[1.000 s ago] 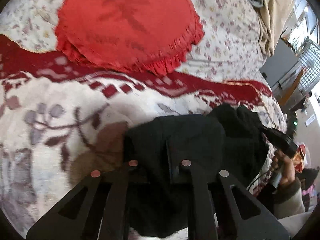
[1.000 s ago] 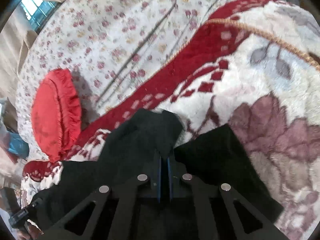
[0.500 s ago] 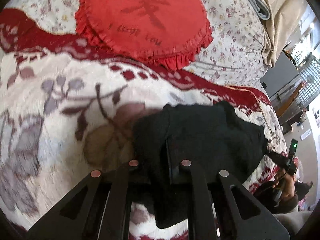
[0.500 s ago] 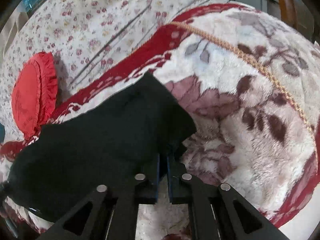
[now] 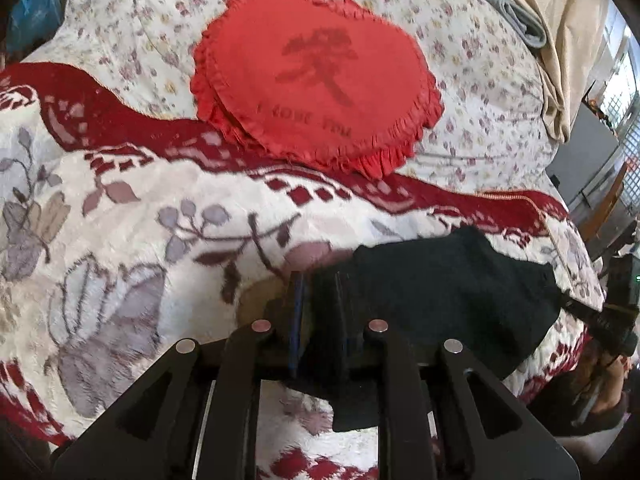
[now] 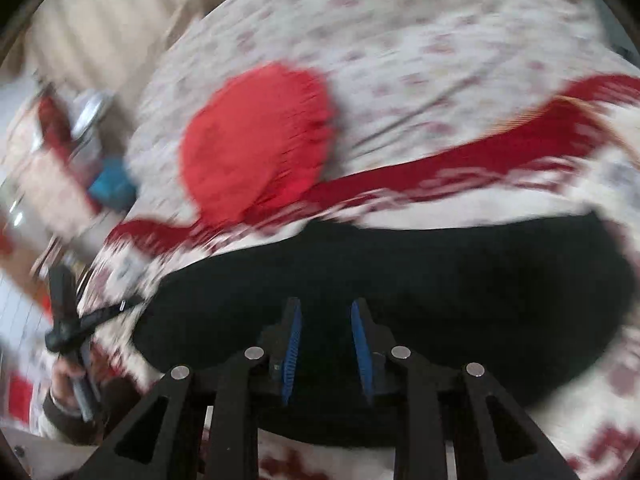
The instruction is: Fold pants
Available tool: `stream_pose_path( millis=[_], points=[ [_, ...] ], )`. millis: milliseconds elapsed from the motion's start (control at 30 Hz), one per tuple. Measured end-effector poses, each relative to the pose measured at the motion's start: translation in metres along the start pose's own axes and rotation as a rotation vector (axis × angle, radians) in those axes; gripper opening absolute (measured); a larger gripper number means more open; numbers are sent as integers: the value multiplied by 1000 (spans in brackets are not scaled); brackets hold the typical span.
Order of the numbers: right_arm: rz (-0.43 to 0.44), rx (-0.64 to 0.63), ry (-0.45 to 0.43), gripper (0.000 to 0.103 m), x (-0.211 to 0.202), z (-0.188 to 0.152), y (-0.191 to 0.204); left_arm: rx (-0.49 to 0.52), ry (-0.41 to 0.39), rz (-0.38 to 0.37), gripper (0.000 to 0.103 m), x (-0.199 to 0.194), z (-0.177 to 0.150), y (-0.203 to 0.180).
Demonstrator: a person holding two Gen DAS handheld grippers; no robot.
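Pants: one pair of black pants [image 5: 452, 296] is lying on the blanket, filling the lower right of the left wrist view; in the right wrist view the same pants [image 6: 420, 276] are spreading as a wide dark band across the lower middle of the frame.
Left gripper: the left gripper [image 5: 318, 300] is sitting at the bottom centre, its two fingers standing a little apart with the left edge of the pants lying between them; whether they are actually pinching the cloth I cannot tell.
Right gripper: the right gripper [image 6: 326, 320] is sitting at the bottom centre of its own view, its two blue-padded fingers [image 6: 294, 332] standing clearly apart above the pants, holding nothing.
Blanket: one fleecy cream blanket [image 5: 132, 236] with red borders and a grey leaf pattern is lying under the pants, covering the left and centre.
Cushion: one round red frilled cushion [image 5: 316, 96] is lying in the upper centre, overlapping the blanket's red border and well apart from the pants.
Sheet: one flowered sheet [image 5: 472, 92] is covering the bed across the top of the frame.
Sharpness: the right wrist view is showing heavy motion blur.
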State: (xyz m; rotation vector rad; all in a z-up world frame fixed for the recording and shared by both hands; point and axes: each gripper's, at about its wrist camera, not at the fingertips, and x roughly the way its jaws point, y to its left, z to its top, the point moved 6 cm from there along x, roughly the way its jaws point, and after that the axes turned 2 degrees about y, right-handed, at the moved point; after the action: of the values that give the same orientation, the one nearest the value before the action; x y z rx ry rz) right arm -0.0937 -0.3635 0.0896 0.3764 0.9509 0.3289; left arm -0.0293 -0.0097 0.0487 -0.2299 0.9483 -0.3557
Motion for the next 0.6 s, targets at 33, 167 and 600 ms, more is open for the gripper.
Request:
stream_pose_path(
  millis=[33, 167, 600],
  points=[
    [28, -34, 17, 24, 12, 0, 18, -5, 1, -5, 16, -1, 1, 1],
    [190, -140, 99, 36, 49, -8, 84, -32, 6, -26, 30, -7, -6, 7],
    [136, -809, 111, 70, 97, -95, 210, -160, 24, 0, 48, -16, -29, 47]
  ],
)
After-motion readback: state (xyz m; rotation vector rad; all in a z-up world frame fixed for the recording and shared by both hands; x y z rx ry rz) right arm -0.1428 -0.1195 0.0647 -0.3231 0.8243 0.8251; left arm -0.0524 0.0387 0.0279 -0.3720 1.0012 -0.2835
